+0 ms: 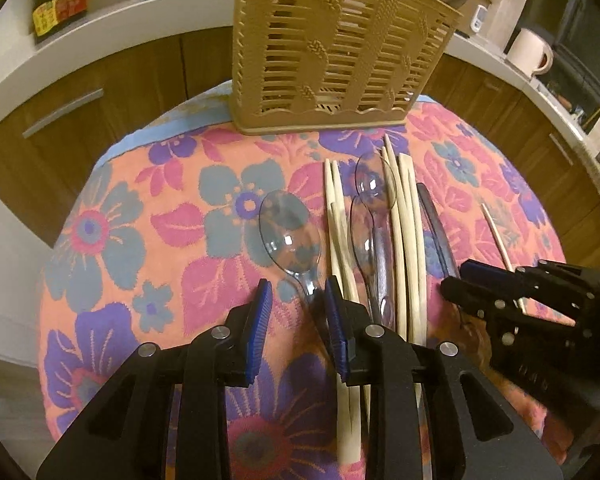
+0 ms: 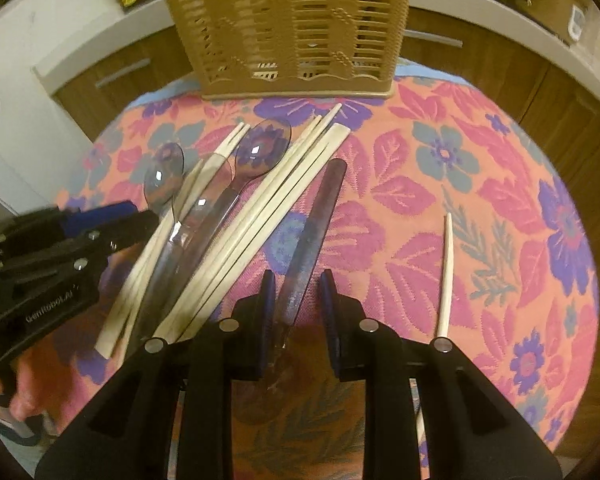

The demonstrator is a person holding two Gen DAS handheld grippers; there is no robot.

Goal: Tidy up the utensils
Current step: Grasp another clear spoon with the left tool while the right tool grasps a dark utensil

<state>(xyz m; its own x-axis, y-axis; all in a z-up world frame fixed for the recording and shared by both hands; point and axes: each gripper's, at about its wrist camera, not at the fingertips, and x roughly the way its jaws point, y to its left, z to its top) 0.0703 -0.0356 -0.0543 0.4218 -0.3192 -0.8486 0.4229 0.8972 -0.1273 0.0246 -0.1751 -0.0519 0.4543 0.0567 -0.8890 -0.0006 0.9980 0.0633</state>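
A tan slotted utensil basket point(image 1: 340, 52) point(image 2: 292, 28) stands upright at the far edge of the round table. Before it lie several cream chopsticks point(image 1: 410, 240) point(image 2: 268, 208) mixed with clear plastic spoons point(image 1: 374, 184) point(image 2: 266, 148). My left gripper point(image 1: 298, 284) is open low over the cloth, its blue pads either side of one clear spoon's point(image 1: 290, 236) handle without pressing it. My right gripper point(image 2: 297, 276) is open, straddling a dark translucent plastic utensil point(image 2: 312, 232) point(image 1: 436, 232). One chopstick point(image 2: 446, 276) point(image 1: 498, 236) lies alone to the right.
A floral cloth point(image 1: 160, 220) point(image 2: 460, 160) covers the table. Wooden cabinets and a white counter curve behind it, with bottles point(image 1: 60, 0) at the left and a white mug point(image 1: 528, 50) at the right. A hand point(image 2: 16, 396) holds the left gripper point(image 2: 132, 216).
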